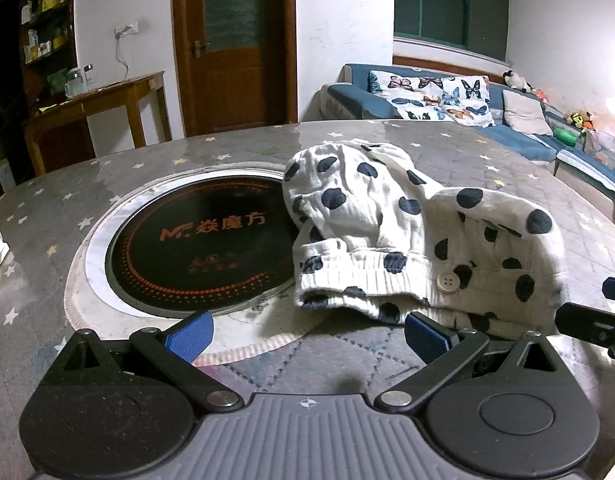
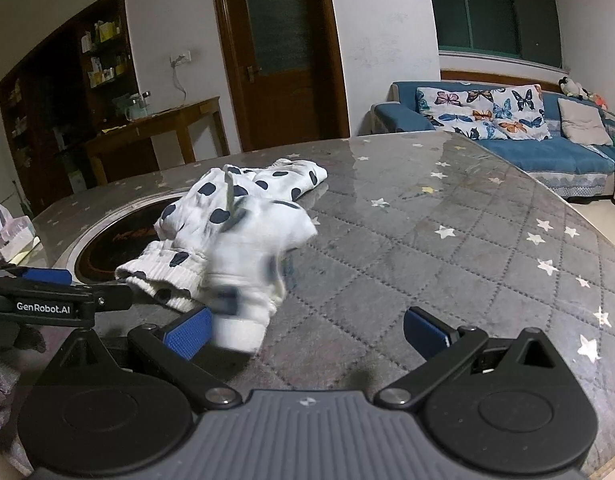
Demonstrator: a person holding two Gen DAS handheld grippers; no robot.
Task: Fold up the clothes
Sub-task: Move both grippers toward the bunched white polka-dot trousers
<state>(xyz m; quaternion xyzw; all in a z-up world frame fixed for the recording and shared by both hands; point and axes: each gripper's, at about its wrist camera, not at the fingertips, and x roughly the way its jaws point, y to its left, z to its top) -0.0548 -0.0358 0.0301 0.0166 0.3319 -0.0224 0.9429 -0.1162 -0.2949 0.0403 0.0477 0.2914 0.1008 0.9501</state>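
Hovering my left gripper (image 1: 307, 334) and right gripper (image 2: 305, 334), jaws spread and empty, before the crumpled spotted garment (image 1: 407, 232), ready to grasp its ribbed hem.

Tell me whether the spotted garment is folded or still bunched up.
Bunched, not folded: the spotted garment lies in a rumpled heap on the table, its ribbed waistband twisted.

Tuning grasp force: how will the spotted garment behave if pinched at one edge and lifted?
The garment lies crumpled in soft folds, so it will likely drape and sag, not hold shape. Thin crinkled cloth suggests it is light. The table looks glossy, so a push may slide it, bunching as it goes.
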